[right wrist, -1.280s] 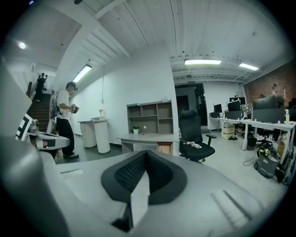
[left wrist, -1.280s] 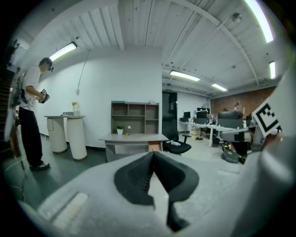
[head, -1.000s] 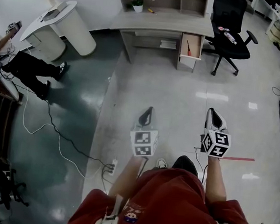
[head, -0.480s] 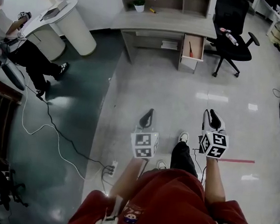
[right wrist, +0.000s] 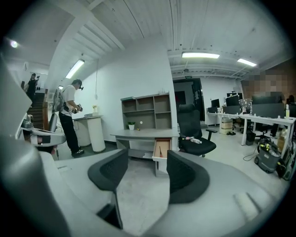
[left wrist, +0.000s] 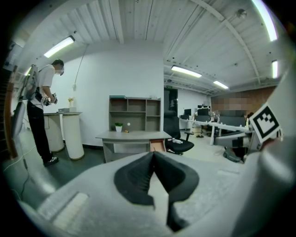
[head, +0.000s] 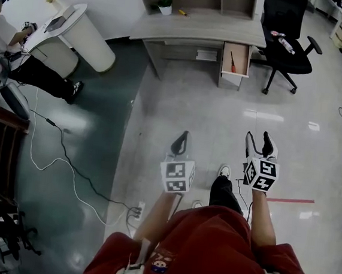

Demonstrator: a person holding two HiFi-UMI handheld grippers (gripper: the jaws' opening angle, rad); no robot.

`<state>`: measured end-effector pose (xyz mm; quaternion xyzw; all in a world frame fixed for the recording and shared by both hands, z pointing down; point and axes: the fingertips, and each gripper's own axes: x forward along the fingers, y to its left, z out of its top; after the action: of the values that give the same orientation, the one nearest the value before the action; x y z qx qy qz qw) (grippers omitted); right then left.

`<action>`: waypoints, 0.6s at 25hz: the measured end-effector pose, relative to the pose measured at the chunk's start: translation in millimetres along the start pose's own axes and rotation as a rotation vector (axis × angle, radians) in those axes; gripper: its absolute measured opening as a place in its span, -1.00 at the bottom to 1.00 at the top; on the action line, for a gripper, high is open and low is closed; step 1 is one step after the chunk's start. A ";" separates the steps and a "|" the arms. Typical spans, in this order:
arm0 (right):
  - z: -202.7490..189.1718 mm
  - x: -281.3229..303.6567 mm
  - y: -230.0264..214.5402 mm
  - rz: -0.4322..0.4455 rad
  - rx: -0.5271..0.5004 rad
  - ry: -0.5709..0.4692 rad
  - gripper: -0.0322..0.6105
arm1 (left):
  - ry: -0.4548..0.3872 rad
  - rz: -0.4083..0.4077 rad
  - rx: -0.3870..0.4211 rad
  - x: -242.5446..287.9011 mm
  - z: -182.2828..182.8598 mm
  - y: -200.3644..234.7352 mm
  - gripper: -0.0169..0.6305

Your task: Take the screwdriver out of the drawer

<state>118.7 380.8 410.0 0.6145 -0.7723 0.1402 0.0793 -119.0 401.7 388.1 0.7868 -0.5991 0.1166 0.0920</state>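
Right gripper view: the right gripper (right wrist: 147,163) has just been opening its jaws, which stand wide apart with nothing between them. In the left gripper view, the left gripper (left wrist: 153,156) shows its jaws pressed together, empty. Both are held over bare floor (head: 191,117) at the lower centre of the head view, well apart from the desk (head: 199,28) at the top. There the drawer (head: 232,79) stands open with the screwdriver (head: 232,61) lying inside. The approach looks to be the step in hand. Next, the person must close the gap and set the open jaws around the tool.
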 end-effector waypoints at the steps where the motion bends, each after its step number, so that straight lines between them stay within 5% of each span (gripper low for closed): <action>1: 2.2 9.8 -6.9 0.001 0.001 0.005 -0.13 | 0.001 -0.001 0.004 11.9 4.1 -1.9 -0.95; 15: 50.1 151.0 -100.0 0.099 0.037 0.061 -0.13 | 0.029 0.060 -0.007 171.7 64.7 -31.8 -0.95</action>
<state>183.3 204.5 419.0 0.5724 -0.7963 0.1768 0.0844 -39.8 233.5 376.6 0.7665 -0.6212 0.1288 0.0999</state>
